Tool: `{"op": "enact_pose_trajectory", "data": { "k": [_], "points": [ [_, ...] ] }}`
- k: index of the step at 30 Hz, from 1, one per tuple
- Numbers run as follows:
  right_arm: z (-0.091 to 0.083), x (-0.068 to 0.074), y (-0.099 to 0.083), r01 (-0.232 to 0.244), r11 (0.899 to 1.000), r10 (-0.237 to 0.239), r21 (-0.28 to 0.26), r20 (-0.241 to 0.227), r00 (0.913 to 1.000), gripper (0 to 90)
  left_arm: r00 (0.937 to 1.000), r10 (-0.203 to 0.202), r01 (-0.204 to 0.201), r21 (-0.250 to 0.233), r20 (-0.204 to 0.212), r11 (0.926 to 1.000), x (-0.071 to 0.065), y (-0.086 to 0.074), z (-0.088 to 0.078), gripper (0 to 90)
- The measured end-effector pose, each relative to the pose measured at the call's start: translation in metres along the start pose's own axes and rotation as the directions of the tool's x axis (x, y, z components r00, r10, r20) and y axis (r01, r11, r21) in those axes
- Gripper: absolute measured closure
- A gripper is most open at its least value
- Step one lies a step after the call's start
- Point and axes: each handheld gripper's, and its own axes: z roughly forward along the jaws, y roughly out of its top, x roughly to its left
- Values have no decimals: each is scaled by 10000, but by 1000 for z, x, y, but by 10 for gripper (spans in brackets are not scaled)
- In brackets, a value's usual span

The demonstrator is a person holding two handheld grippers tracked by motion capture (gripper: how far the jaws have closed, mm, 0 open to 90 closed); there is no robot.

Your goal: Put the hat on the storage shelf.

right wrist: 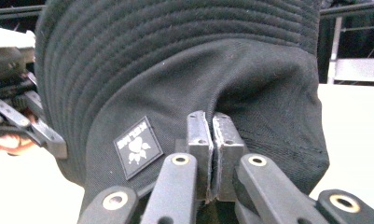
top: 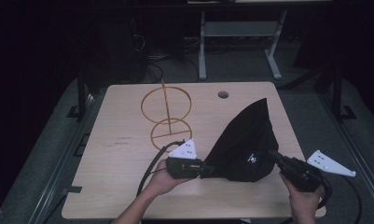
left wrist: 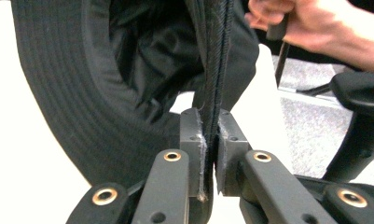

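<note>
Table (top: 128, 186): light wood top, a round cable hole (top: 223, 94) near the far edge, dark floor and a desk frame beyond.

Black bucket hat (top: 247, 144): sits over the right half of the table, lifted into a tall peak, its lower edge near or on the tabletop. In the left gripper view its stitched brim (left wrist: 58, 93) curves away and the hollow inside faces the camera. In the right gripper view the crown fabric fills the frame, with a small diamond-shaped logo patch (right wrist: 138, 147).

Wire stand (top: 167, 114): orange-brown, two rings on an upright rod, standing left of the hat and well apart from it. Nothing hangs on it.

Left gripper (top: 207, 170): at the hat's left edge; jaws clamped on a doubled fold of brim, seam running straight up between the pads (left wrist: 194, 140).

Right gripper (top: 271, 154): at the hat's right side; jaws pinched together on a tuck of crown fabric.

Progress, judged: the hat is gripped on both sides and raised; the pickup looks done. If the stand is the destination, carrying the hat across, seating it and releasing all remain.
</note>
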Motion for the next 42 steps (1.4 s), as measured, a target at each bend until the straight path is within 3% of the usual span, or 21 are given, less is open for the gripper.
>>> {"op": "enact_pose_trajectory", "data": {
  "k": [7, 12, 23, 42],
  "points": [
    [-6, 1, 14, 171, 9996, -171, -241, -5, 9999, 877, 9993, 142, -135, 203, -339, 9997, -2, 0, 1, 779],
    [-8, 1, 26, 546, 9985, -546, -29, 54, 9985, 877, 9986, 181, -165, 317, -503, 9994, -3, -1, 0, 717],
    [-10, 1, 42, 739, 9973, -740, 40, 41, 9973, 877, 9953, 330, -278, 581, -911, 9979, -7, -6, -10, 649],
    [-7, 3, 68, 966, 9952, -964, 164, -107, 9953, 877, 9905, 23, 88, 802, -1373, 9967, -10, -39, -31, 590]
  ]
}}
